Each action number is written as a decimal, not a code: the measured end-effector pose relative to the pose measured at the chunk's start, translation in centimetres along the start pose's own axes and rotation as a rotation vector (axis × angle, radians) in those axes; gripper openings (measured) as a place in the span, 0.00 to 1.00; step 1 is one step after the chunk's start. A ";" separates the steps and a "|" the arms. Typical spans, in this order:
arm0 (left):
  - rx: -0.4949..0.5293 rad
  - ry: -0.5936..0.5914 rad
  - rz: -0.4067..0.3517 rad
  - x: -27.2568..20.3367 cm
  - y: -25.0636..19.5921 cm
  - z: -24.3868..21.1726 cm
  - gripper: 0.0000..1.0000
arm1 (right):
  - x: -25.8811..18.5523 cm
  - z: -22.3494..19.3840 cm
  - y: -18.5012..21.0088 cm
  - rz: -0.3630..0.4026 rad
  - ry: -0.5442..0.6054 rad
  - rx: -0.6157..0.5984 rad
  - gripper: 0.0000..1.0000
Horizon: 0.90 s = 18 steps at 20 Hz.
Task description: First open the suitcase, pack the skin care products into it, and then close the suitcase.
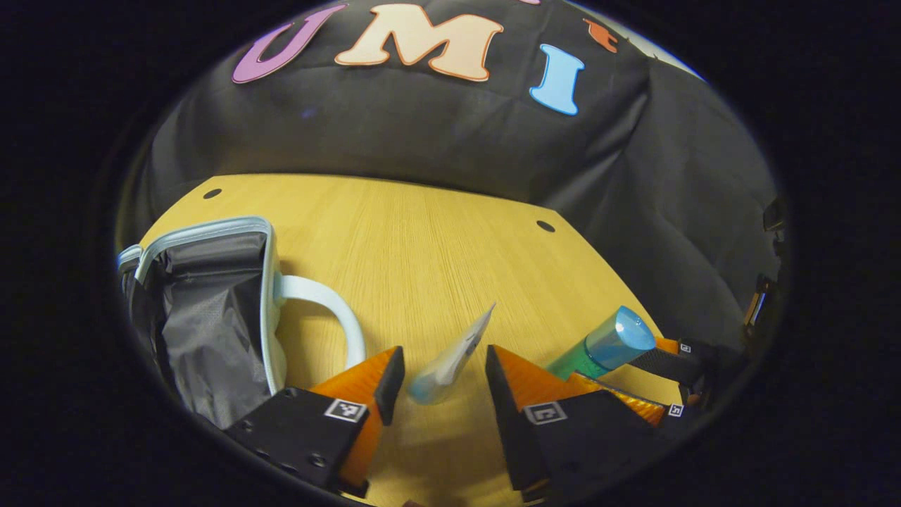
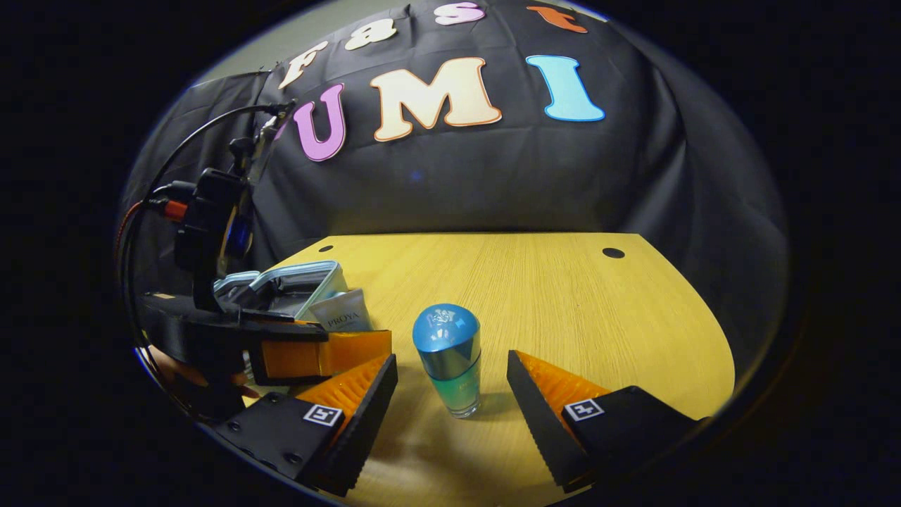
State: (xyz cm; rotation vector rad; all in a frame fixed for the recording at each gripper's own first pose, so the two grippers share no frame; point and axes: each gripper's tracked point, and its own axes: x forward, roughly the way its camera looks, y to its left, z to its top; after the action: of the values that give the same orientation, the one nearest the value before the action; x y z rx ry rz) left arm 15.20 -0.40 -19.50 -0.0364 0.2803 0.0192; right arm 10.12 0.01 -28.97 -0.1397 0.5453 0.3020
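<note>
Suitcase [image 1: 211, 310] open on the bench [image 1: 436, 246]; two products framed, neither gripped.
Left gripper [image 1: 443, 377], jaws apart, is centred on the tube [image 1: 450, 359]; right gripper [image 2: 450, 391], jaws apart, is centred on the upright bottle [image 2: 448, 359] before closing.

On my left gripper view I see the tabletop [image 1: 436, 239] in a warm yellow wood colour with fine straight grain and small dark round holes near its far corners. The suitcase [image 1: 211, 310] at the left edge has a pale blue-white rim and handle, and its lining is dark grey. The tube [image 1: 450, 359] is whitish, with a light blue end. On my right gripper view the bottle [image 2: 448, 359] has a shiny blue cap, and its body goes from blue to clear green at the bottom. The left gripper [image 2: 317, 352] carries black-and-white square markers.
</note>
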 end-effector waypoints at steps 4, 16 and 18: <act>0.019 -0.002 0.025 0.4 0.4 -0.1 0.36 | 0.6 -0.5 -0.3 0.002 0.014 -0.002 0.98; -0.124 -0.084 -0.034 -5.4 0.7 5.3 0.23 | 3.0 -1.6 -0.2 -0.047 0.037 -0.058 0.48; -0.139 -0.099 -0.014 -7.3 2.3 6.4 0.23 | 3.1 -1.8 0.0 -0.054 0.037 -0.074 0.43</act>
State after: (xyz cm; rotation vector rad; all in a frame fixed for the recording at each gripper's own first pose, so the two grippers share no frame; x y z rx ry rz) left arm 9.87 2.05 -11.42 -0.1750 0.1790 0.0262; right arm 11.75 0.41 -32.12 -0.2313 0.5668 0.2673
